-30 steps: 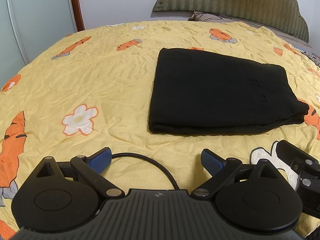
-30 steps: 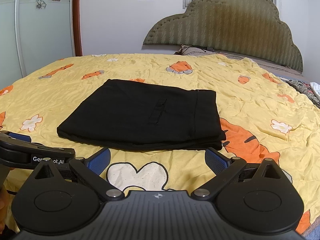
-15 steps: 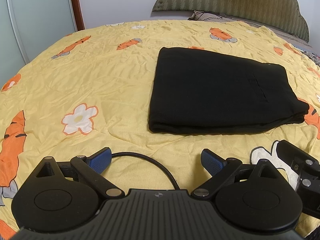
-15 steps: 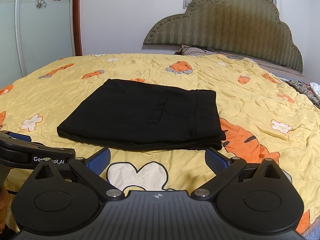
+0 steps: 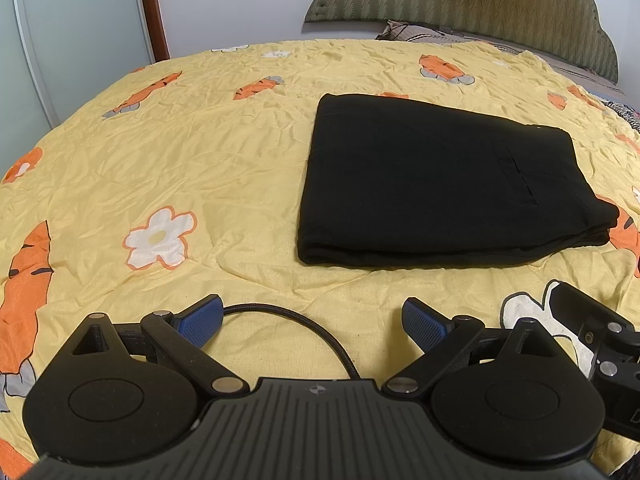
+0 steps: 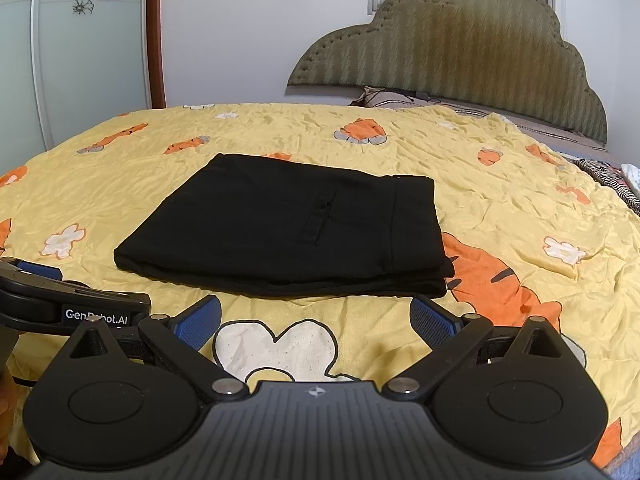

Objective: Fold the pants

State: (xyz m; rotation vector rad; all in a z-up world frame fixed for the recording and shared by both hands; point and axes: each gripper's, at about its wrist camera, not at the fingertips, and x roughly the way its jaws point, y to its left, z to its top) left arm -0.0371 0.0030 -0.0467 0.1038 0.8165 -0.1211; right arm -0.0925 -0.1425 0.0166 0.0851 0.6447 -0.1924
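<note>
Black pants (image 5: pixel 440 184) lie folded into a flat rectangle on the yellow bedspread (image 5: pixel 180 168), right of centre in the left wrist view. From the right wrist they (image 6: pixel 288 228) sit dead ahead, waistband toward the right. My left gripper (image 5: pixel 312 320) is open, empty, a short way in front of the pants' near edge. Just short of the same near edge, my right gripper (image 6: pixel 316 316) stands open with nothing between its blue pads. Each gripper's body shows at the edge of the other's view.
A black cable (image 5: pixel 304 320) loops on the sheet between the left fingers. An olive padded headboard (image 6: pixel 460 52) and pillows stand at the far end. A glass wardrobe door (image 6: pixel 80 48) with a wooden frame is on the left. Striped cloth (image 6: pixel 616 188) lies at the right edge.
</note>
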